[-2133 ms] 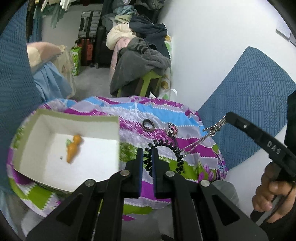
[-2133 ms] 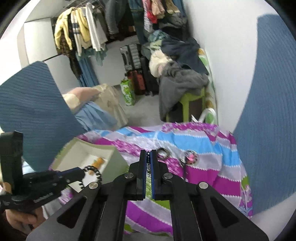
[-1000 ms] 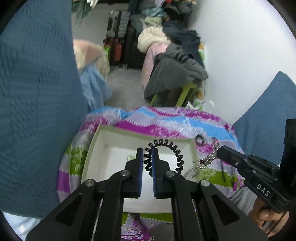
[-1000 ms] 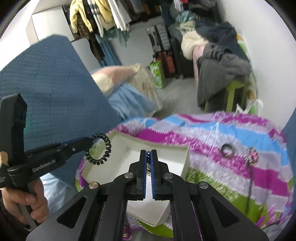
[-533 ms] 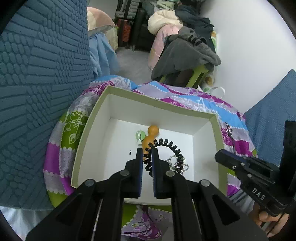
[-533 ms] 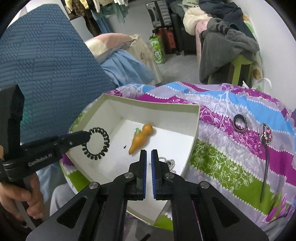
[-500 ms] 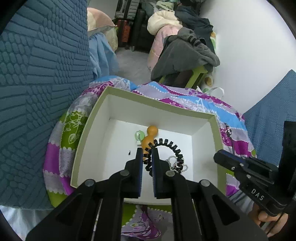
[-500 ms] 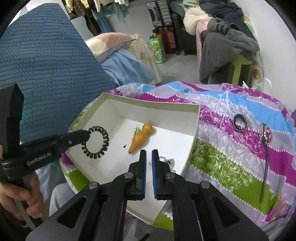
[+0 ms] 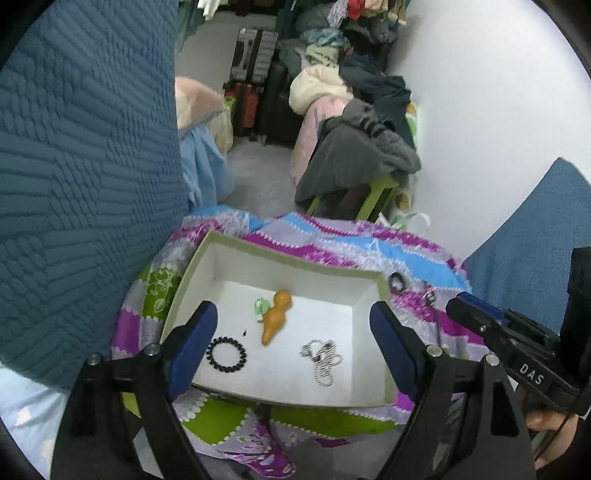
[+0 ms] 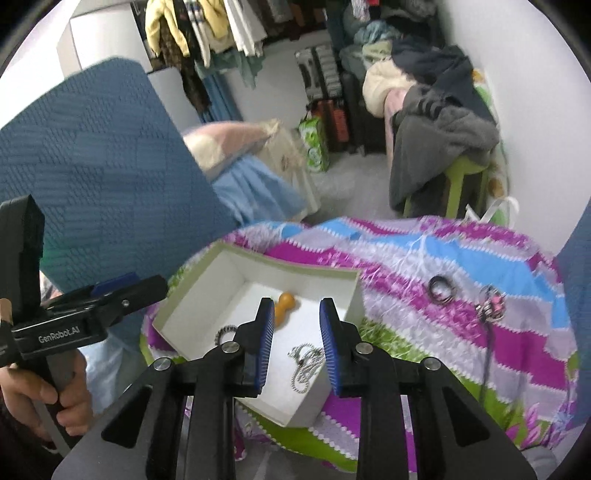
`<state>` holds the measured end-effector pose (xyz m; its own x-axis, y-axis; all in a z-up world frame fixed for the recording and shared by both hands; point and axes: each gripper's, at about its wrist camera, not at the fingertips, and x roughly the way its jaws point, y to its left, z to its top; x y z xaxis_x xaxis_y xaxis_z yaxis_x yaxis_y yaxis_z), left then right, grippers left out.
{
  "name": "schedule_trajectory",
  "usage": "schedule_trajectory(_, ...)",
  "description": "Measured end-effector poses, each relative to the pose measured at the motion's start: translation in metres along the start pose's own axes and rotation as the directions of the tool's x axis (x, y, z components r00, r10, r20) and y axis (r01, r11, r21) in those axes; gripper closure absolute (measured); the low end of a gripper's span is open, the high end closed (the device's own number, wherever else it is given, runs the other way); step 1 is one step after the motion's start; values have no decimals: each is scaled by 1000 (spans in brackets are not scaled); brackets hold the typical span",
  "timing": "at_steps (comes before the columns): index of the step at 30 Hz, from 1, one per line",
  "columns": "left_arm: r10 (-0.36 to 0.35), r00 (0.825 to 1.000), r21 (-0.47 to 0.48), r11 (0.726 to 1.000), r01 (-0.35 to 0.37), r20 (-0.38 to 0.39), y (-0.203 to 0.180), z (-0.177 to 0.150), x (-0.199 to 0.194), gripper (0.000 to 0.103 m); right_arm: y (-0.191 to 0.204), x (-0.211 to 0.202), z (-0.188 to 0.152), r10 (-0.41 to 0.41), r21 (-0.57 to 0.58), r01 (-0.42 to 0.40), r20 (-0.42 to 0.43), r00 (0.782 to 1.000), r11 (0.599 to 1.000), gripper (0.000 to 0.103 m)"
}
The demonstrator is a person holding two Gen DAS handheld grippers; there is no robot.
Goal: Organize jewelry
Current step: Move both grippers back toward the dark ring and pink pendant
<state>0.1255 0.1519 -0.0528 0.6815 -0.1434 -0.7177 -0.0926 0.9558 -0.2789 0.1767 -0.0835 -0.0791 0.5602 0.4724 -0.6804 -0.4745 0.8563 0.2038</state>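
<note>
Coil bracelet (image 9: 226,355), chain (image 9: 322,360) in box (image 9: 295,263).

A lived-in bedroom at home: beyond the jaws, hanging clothes (image 10: 207,33), stacked suitcases (image 9: 255,81), a clothes-heaped green stool (image 10: 458,177), and a pillow (image 10: 225,144) further left.

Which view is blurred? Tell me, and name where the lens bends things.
Right wrist view: motion blur smears the striped cloth and ring. Left wrist view: sharp, chain crisp, but fisheye bows the box rim; dark corners in both.
</note>
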Motion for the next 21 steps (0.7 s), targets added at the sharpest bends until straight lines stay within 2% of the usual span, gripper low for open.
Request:
schedule_trajectory(5, -7, 999, 0, 1000, 7, 50, -19, 5, -25, 19, -5, -37, 7, -14, -7, 15, 63, 998, 1000, 80)
schedule_trajectory(11, -61, 993, 17, 998, 60, 103, -50, 3, -51, 20, -12, -86, 9, -36, -17, 39, 133, 990, 999, 80)
schedule_trajectory(17, -116, 987, 59, 992, 109, 115, -86, -10, -66, 20, -22, -130, -1, -77, -1, 79, 193, 978, 997, 80)
schedule_trajectory(21, -154, 982, 81, 986, 145, 114, -107, -19, -72, 20, -37, -149, -14, -115, 19, 113, 203, 972, 993, 80)
